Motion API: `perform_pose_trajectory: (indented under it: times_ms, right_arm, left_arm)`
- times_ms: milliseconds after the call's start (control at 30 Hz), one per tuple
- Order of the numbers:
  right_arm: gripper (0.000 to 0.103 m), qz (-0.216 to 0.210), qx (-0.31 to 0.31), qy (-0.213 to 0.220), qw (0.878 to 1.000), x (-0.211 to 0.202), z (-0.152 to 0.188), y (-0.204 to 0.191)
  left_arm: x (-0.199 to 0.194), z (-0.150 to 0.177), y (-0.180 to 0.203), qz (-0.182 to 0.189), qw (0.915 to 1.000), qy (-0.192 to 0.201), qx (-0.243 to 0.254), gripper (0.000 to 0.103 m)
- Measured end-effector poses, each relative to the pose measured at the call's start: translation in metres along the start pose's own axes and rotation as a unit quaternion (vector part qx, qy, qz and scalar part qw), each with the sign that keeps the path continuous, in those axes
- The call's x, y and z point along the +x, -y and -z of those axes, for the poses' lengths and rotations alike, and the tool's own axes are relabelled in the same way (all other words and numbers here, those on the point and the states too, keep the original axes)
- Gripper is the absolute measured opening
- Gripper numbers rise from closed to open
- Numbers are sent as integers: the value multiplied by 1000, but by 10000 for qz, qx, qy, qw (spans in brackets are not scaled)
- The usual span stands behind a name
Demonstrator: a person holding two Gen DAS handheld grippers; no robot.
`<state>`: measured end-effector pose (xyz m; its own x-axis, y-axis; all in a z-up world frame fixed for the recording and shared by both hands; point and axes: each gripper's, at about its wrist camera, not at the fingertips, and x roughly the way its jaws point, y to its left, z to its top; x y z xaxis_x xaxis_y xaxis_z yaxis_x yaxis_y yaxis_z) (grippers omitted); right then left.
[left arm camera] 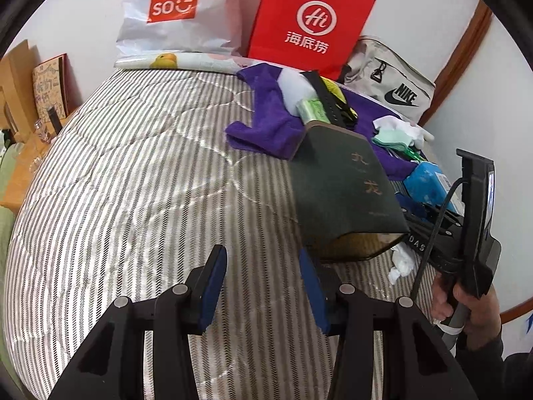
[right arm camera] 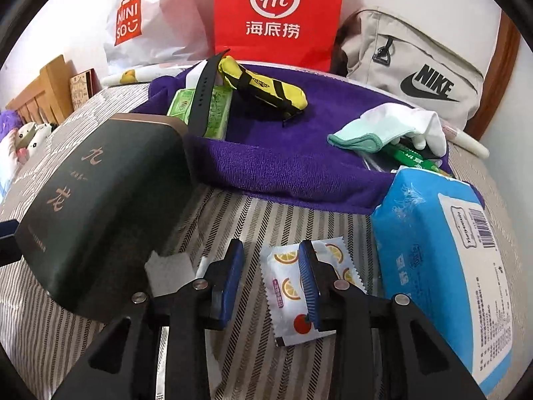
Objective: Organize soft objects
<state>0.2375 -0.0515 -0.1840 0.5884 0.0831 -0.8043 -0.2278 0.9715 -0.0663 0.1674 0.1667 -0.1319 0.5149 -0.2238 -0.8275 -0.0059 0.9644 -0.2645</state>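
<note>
A purple towel (right arm camera: 283, 163) lies on the striped bed, with a yellow pouch (right arm camera: 263, 85), green tissue packs (right arm camera: 200, 106), a black strap (right arm camera: 203, 96) and a white and mint cloth (right arm camera: 389, 130) on it. A blue tissue pack (right arm camera: 443, 266) lies at the right. A small wipe packet with orange slices (right arm camera: 286, 293) lies under my right gripper (right arm camera: 271, 283), which is open and empty. My left gripper (left arm camera: 263, 286) is open and empty over bare bedding, left of a dark green box (left arm camera: 346, 186). The towel (left arm camera: 266, 123) shows behind that box.
A red paper bag (right arm camera: 279, 13), a white MINISO bag (right arm camera: 140, 26) and a grey Nike bag (right arm camera: 416, 76) stand against the wall. The dark green box (right arm camera: 100, 206) sits left of my right gripper. Crumpled white paper (left arm camera: 403, 260) lies by the box. Plush toys (right arm camera: 23, 146) sit far left.
</note>
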Motion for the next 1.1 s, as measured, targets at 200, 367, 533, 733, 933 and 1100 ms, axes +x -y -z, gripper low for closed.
perform_pose_trajectory:
  times_ms: [200,367,533,733,933,1100]
  right_arm:
    - [0,-58,-20,-1,10000,-2,2,1]
    - [0,-324,45,104,9994,-23,13,1]
    - [0,-642,-12,279,9975,-64,30,-1]
    - [0,-941,-220,342,9947,-101,60,-2]
    - [0,-1158,-315,289,9923,-119,98,13]
    - [0,-1162,-184,246,9927,-124,125,39]
  left_arm:
    - [-3,4,-5,-49,10000,-7,-60,43]
    - [-7,9,-2,-67,10000,-26,-40,43]
    - [-6,18,12,0,9999,-102,57,43]
    - [-1,33,37,182,9993,-237,243,43]
    - [5,47,71,468,9974,-266,469,43]
    - [10,53,105,533,9954,-226,762,43]
